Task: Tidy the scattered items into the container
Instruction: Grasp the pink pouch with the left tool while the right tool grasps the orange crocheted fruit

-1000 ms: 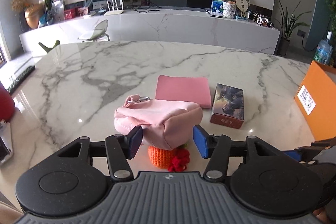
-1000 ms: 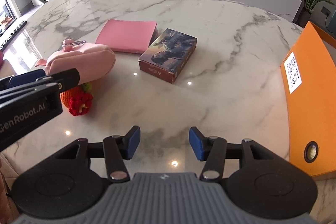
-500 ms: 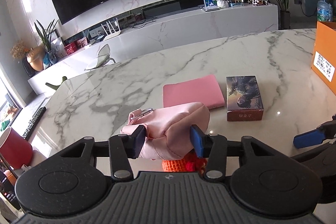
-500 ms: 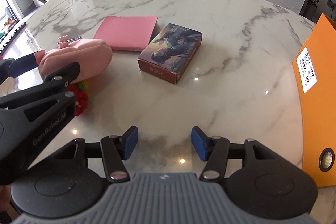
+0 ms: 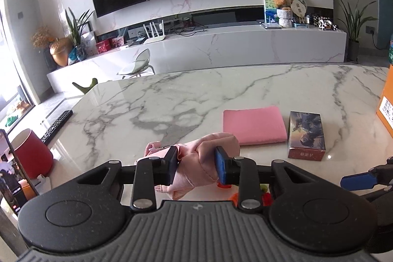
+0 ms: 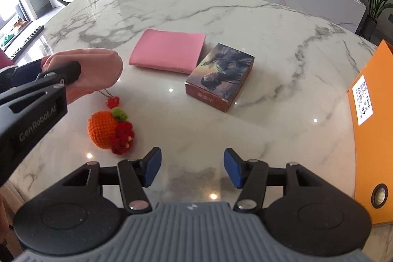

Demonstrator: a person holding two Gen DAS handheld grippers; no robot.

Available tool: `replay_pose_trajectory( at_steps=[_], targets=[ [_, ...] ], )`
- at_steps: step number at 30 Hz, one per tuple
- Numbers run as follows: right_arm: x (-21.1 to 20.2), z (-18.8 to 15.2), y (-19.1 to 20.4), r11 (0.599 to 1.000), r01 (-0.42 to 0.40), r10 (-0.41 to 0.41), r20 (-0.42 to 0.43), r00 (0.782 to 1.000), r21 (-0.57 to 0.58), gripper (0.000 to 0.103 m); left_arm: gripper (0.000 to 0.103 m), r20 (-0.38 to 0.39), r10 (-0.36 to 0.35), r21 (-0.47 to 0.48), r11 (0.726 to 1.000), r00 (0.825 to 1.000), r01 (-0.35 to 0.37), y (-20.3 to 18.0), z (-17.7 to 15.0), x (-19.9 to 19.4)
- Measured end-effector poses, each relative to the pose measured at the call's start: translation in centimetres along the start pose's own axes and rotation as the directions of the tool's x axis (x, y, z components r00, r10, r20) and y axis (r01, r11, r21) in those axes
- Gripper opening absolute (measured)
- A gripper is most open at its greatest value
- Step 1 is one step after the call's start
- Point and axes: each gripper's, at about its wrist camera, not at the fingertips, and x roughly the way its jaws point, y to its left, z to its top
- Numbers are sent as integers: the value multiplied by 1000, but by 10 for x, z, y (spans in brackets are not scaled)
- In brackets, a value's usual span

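Since a second ago the left claw has narrowed from a wide straddle to a pinch on the pink pouch, and the pouch has come up off the crocheted orange it was lying on; the jaws are closing yet, with the soft fabric bunched between the pads. Largest first: the marble tabletop carries everything, and the orange box, which I take to be the container, stands at its right edge, though only one outer wall shows and its opening cannot be seen from here. That is the relation the coming move turns on: the box lies well off to the right of the pouch, past the right claw, so the left hand would have to carry its load across the front of the tabletop. Between pouch and box lie the flat pink pad and the picture carton, touching or nearly so at one corner, the carton's long axis running away and to the right. Nearer, the crocheted orange sits just left of the right claw, its small red charm hanging by a bead chain from the raised pouch, so the toy looks tethered and would probably trail along. The right claw hovers empty, jaws moderately apart, and is the nearer one to the box.
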Motion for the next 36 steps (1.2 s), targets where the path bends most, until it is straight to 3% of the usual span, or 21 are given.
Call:
replay_pose_trajectory(
  at_steps=[6,12,19,22,23,24,28,36],
  targets=[
    [-2,6,29,994,-53,57,39,998,-90,69,37,-81,-18,-138,990,997,7,29,-6,9],
    [10,7,52,976,-90,102,51,993,-200,69,36,-111,-36,-149,989,993,19,30,-12,11],
    [26,11,61,966,-113,133,71,989,-234,69,36,-152,-74,-161,986,986,49,27,-19,16],
    [30,9,63,960,-103,128,81,988,-261,64,36,-166,-87,-148,987,982,62,23,-22,18],
    [30,8,64,958,-92,120,86,989,-272,49,36,-172,-92,-142,988,981,68,21,-22,18],
    [29,7,63,956,-80,109,90,990,-283,48,36,-177,-97,-136,988,979,74,19,-23,18],
    [24,1,56,953,-26,57,95,994,-301,47,36,-185,-129,-107,988,974,111,9,-27,16],
    [0,-20,14,975,86,-71,78,994,-207,48,36,-169,-238,-30,971,957,236,-26,-36,-1]
  ],
)
